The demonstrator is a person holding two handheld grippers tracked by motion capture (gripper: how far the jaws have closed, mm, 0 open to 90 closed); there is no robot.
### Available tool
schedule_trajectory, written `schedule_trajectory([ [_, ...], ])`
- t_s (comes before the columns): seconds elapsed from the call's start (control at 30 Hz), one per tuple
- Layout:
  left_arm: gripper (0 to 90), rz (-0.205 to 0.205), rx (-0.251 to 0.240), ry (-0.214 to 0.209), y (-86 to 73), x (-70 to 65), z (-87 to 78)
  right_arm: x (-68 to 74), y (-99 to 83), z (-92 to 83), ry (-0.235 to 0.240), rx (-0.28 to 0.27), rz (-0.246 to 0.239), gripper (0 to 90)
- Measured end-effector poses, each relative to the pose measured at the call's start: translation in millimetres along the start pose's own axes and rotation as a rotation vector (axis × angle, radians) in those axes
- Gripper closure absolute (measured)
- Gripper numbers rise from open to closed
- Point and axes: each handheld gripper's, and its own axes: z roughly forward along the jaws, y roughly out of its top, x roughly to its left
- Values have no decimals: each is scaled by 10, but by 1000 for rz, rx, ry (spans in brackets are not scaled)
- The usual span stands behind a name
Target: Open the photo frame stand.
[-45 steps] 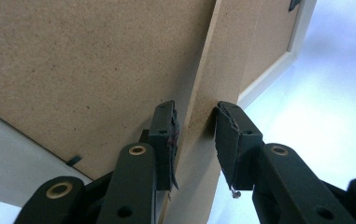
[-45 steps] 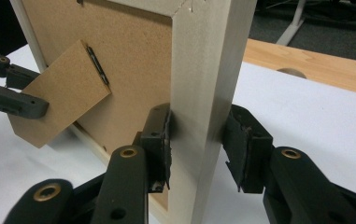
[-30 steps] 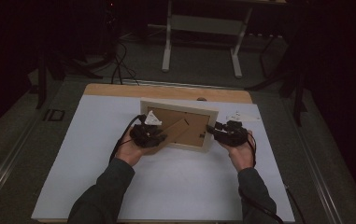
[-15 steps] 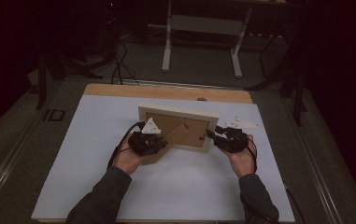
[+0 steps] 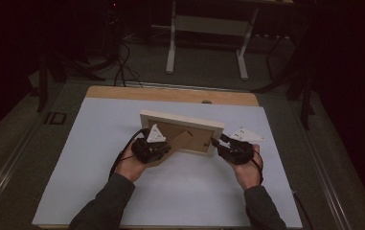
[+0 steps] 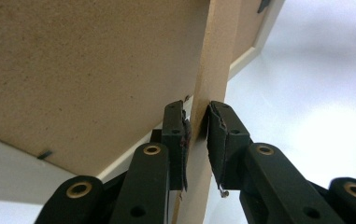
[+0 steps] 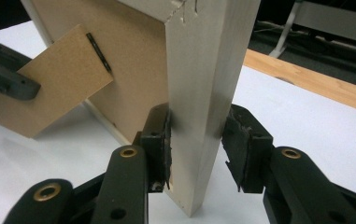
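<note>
A light wooden picture frame [image 5: 194, 135] stands on the white tabletop [image 5: 89, 163] with its brown back [image 6: 82, 70] toward the person. Its fold-out stand leg [image 5: 176, 142] angles out from the back. My left gripper [image 5: 165, 147] has just been closing; its pads now press on both faces of the thin stand leg [image 6: 217, 56]. In its own view the left gripper [image 6: 196, 135] looks along the leg's edge. My right gripper [image 5: 216, 142] is shut on the frame's right side bar [image 7: 203, 70], one pad on each face, as seen at the right gripper [image 7: 196, 140]. The stand leg [image 7: 49, 84] shows there too.
A strip of bare wood [image 5: 170, 94] runs along the table's far edge. Beyond it, on the dark floor, stand the white legs of another desk [image 5: 170, 48] and some cables [image 5: 122, 62]. White tabletop spreads to both sides of the frame and in front of the hands.
The left gripper's jaws have closed onto the stand leg. The right hand has drawn slightly toward the person with the frame's side bar in its grip.
</note>
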Motion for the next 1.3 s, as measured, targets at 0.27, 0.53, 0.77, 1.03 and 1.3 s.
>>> schedule_trajectory([
  [0.27,757,6,-5,51,25,65,14,74,-1,25,-29,-6,-20,631],
  [0.53,756,27,16,91,11,100,34,154,53,108,-66,3,-88,631],
  [0.77,796,-55,-18,-16,-61,102,-29,152,66,94,-42,16,-89,628],
  [1.03,830,-78,-37,-96,-134,-10,-114,197,32,52,-20,18,-90,617],
  [1.3,831,-74,-32,-112,-164,-62,-128,205,5,45,3,20,-81,602],
])
